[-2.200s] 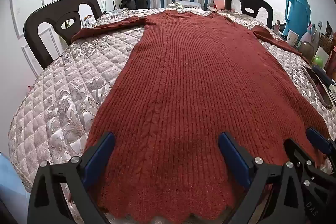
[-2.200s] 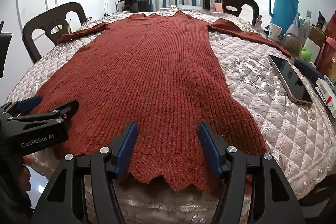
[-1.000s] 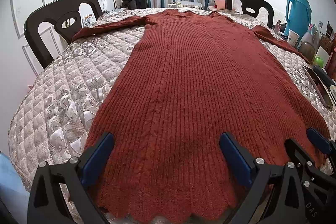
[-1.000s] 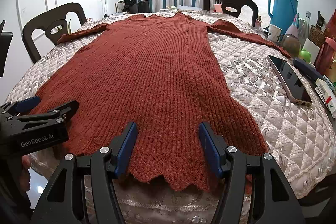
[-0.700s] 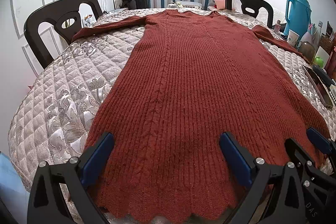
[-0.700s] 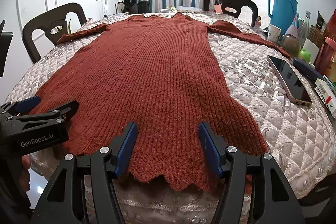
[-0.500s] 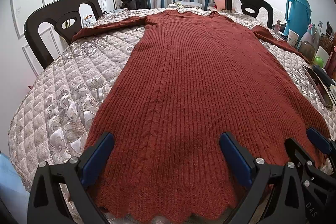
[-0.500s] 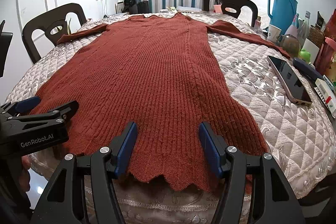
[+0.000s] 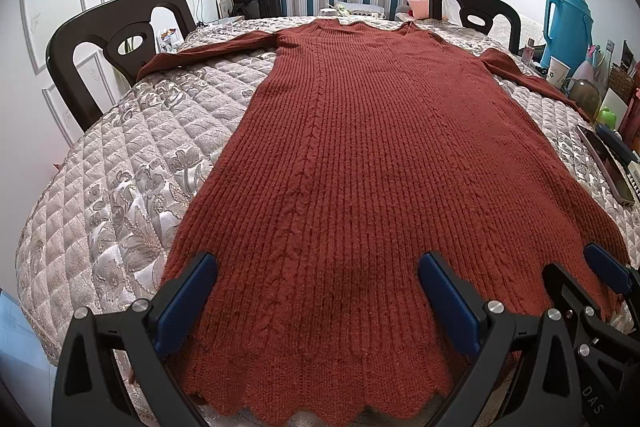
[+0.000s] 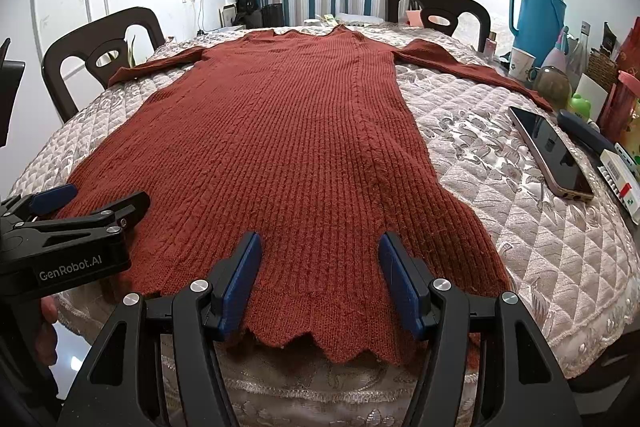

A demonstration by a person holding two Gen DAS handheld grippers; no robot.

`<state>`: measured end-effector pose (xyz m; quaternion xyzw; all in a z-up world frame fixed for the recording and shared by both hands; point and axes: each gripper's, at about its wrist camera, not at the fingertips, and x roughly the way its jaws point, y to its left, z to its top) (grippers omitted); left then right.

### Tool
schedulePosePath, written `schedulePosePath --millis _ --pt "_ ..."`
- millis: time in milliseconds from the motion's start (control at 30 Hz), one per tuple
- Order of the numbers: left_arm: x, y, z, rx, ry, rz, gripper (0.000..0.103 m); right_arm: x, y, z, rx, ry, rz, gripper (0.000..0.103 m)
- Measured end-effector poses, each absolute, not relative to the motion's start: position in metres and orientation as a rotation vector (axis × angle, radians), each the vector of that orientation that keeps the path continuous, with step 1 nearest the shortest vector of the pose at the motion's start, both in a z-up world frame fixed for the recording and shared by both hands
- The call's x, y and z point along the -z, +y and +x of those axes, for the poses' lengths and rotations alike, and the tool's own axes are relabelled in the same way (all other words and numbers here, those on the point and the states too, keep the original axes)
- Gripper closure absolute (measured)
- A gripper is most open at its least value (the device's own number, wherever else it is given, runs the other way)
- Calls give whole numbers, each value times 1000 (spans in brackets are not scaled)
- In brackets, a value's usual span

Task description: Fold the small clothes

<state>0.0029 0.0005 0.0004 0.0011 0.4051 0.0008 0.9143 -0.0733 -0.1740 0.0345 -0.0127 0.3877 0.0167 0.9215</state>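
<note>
A long rust-red knit dress (image 9: 360, 167) lies flat and spread out on the quilted table (image 9: 120, 167), sleeves stretched to both sides, zigzag hem at the near edge. It also shows in the right wrist view (image 10: 288, 147). My left gripper (image 9: 316, 291) is open wide, just above the hem on the left half. My right gripper (image 10: 320, 267) is open above the hem on the right half. Neither holds cloth. The right gripper's fingers (image 9: 560, 291) show at the lower right of the left view, and the left gripper's body (image 10: 68, 239) at the left of the right view.
A phone (image 10: 550, 151) lies on the table right of the dress. A blue thermos (image 10: 538, 15), cups, bottles and boxes crowd the right edge. Dark chairs stand at the left (image 9: 108, 43) and far side (image 10: 438, 11). Curtains hang behind.
</note>
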Motion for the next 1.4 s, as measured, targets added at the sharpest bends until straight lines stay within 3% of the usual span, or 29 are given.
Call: schedulePosePath --millis 1033,1400 --pt "0 0 -7 61 791 37 1 -42 -179 -72 -83 799 -32 42" --pt "-39 10 8 246 801 25 1 -75 -214 -59 -122 698 34 42"
